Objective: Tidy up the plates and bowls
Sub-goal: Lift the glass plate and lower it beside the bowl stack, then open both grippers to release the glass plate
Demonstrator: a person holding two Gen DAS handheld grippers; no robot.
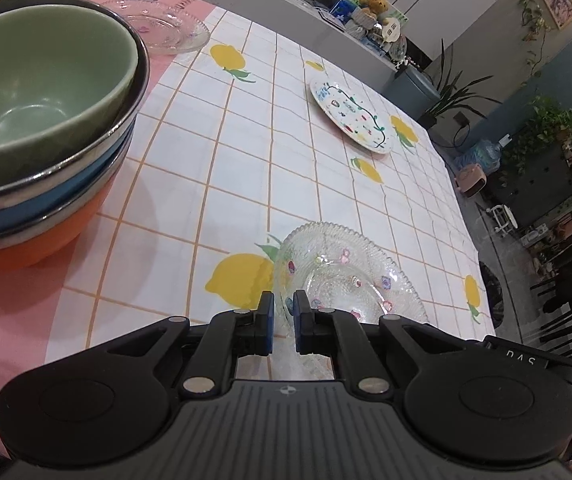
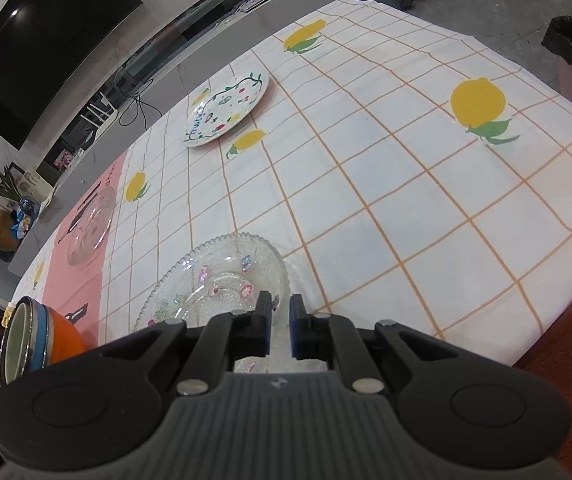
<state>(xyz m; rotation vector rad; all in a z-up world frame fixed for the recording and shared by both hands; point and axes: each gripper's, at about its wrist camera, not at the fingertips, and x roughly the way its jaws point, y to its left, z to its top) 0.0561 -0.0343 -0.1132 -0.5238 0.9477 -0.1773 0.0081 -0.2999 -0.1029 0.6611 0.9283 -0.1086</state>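
In the left wrist view, the left gripper (image 1: 284, 306) is seen low in the middle, its two blue-padded fingers drawn close and pinching the near rim of a clear glass plate (image 1: 349, 276) with small coloured flowers. The plate is seen tilted, its rim passing down between the pads. Beneath it the tablecloth (image 1: 226, 152) is spread, white with orange grid lines and yellow lemons, with a pink band on the left. At the left a stack of bowls (image 1: 42, 128) is set on the pink band: a green bowl (image 1: 38, 80) is nested on top, with metal rims, a blue band and an orange bowl (image 1: 46, 236) seen below it. Behind the stack a second glass plate (image 1: 166, 28) is laid flat. Farther off, toward the right, a white painted plate (image 1: 351, 116) is placed, well apart from the others.

In the right wrist view, the right gripper (image 2: 281, 308) is seen low in the middle, its fingers likewise closed onto the glass plate's (image 2: 222, 276) near edge, the rim being caught between the pads. The plate is thus gripped from two sides. The stack of bowls (image 2: 38, 336) is found at the far left edge, seen from the side. The second glass plate (image 2: 90, 228) is seen on the pink band, and the white painted plate (image 2: 226, 110) is seen farther up the tablecloth (image 2: 405, 184). A dark screen (image 2: 46, 40) is mounted on the wall behind
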